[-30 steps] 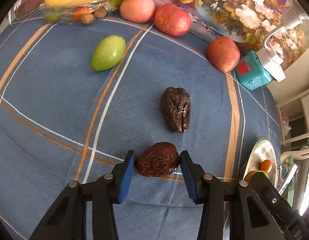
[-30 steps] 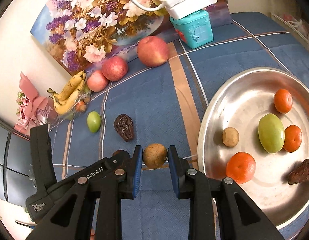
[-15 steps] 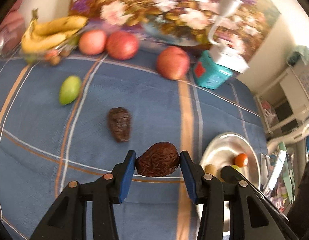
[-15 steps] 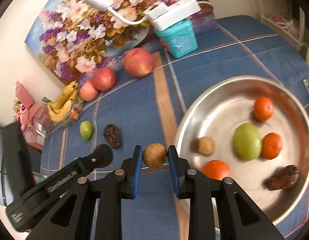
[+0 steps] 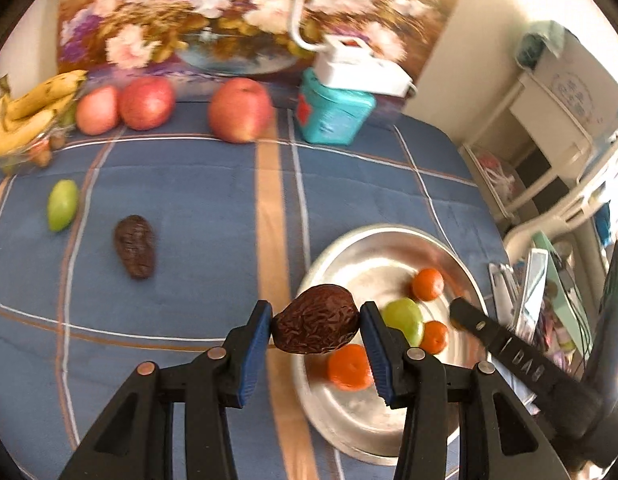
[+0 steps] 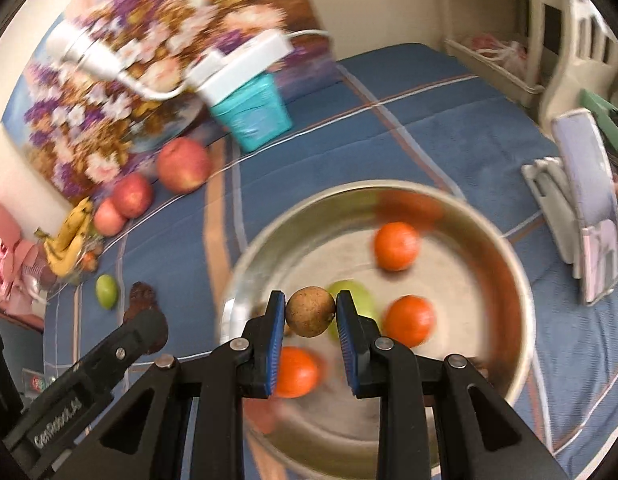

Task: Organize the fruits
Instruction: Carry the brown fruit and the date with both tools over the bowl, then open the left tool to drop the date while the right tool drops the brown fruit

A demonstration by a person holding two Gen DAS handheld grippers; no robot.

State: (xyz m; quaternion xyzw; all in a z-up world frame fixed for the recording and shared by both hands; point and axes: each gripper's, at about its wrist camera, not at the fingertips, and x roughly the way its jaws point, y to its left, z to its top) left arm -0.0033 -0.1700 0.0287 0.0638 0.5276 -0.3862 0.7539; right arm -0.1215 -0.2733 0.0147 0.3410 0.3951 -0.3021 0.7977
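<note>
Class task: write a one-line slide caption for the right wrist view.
Right gripper holds a small round brown fruit over the steel bowl of oranges.

wrinkled dark date (image 5: 316, 319) and round brown fruit (image 6: 310, 311) aloft over steel plate (image 5: 373, 240) of oranges

Home setting, looks like a living or bedroom corner: blue plaid cloth-covered tabletop (image 5: 189, 184), large floral painting (image 5: 197, 12) leaning on a cream wall, white shelving unit (image 5: 549, 120), white gooseneck desk lamp (image 6: 229, 64), cluttered side items.
</note>
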